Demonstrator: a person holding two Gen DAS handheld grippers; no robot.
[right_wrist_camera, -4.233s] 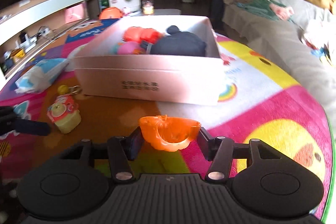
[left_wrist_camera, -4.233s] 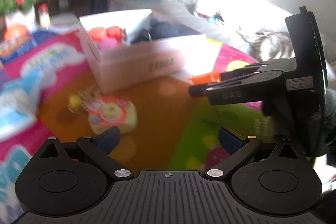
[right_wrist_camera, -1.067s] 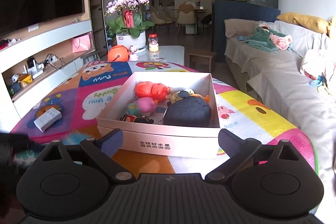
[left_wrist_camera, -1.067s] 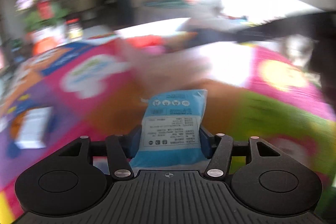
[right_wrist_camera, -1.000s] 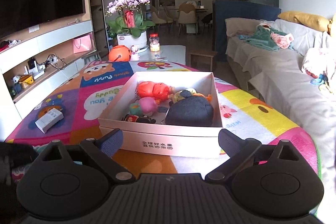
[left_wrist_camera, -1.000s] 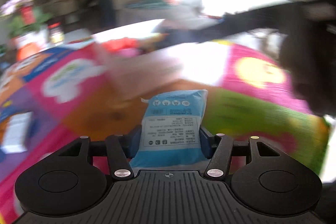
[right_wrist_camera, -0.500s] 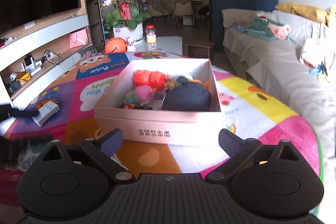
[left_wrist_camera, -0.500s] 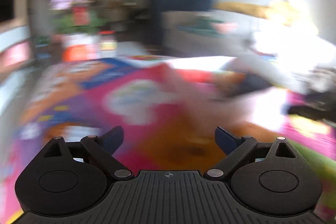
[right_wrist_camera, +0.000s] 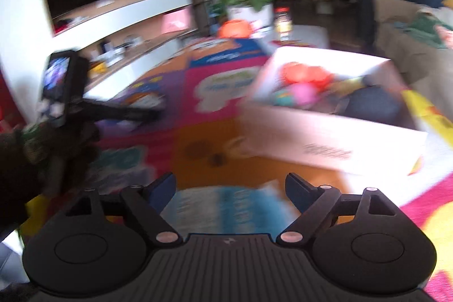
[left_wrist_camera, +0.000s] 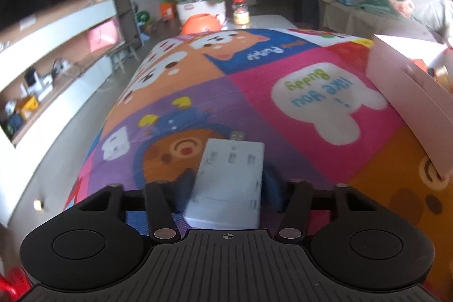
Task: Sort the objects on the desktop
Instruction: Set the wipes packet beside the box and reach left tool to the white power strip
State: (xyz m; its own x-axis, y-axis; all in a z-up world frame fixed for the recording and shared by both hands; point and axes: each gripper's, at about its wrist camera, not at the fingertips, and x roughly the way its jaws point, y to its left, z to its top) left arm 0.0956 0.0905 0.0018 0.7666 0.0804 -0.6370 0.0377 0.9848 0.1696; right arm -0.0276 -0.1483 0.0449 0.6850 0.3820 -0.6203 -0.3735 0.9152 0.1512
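Chargers: one white charger [left_wrist_camera: 230, 183], clamped in left hand-held gripper [left_wrist_camera: 226, 188]
Boxes: one box [left_wrist_camera: 407, 92], 2 o'clock
Right hand-held gripper [right_wrist_camera: 230, 190]: spread wide, holding nothing

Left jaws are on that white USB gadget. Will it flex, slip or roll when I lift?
The white USB gadget looks like a rigid plastic shell, so it probably won't flex. Flat-sided, it's unlikely to roll. Its smooth casing might slip in the left gripper.

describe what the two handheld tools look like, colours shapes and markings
Both match: the left tool and right tool each have a matte black ribbed body, two round black discs at the sides, black linkage arms with silver rivets, and blue pads on the fingertips. A small crosshair mark sits at the body's top centre. Seen from the right wrist view, the left tool carries a small lit screen.
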